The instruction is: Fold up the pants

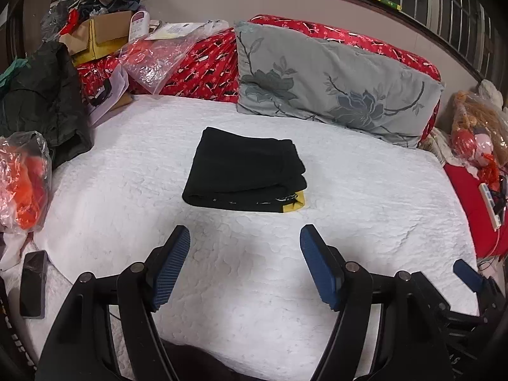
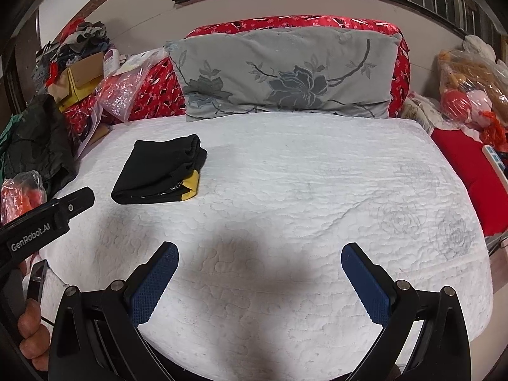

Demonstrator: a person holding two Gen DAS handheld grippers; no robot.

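Folded pants on the bed, both my tools released above the near edge.

The black pants lie folded in a neat stack on the white bed cover, a yellow patch showing at the near right corner, in front of the grey flowered pillow. My left tool and right tool hang apart from the pants, jaws spread, with nothing between them. A phone lies at the bed's left edge.
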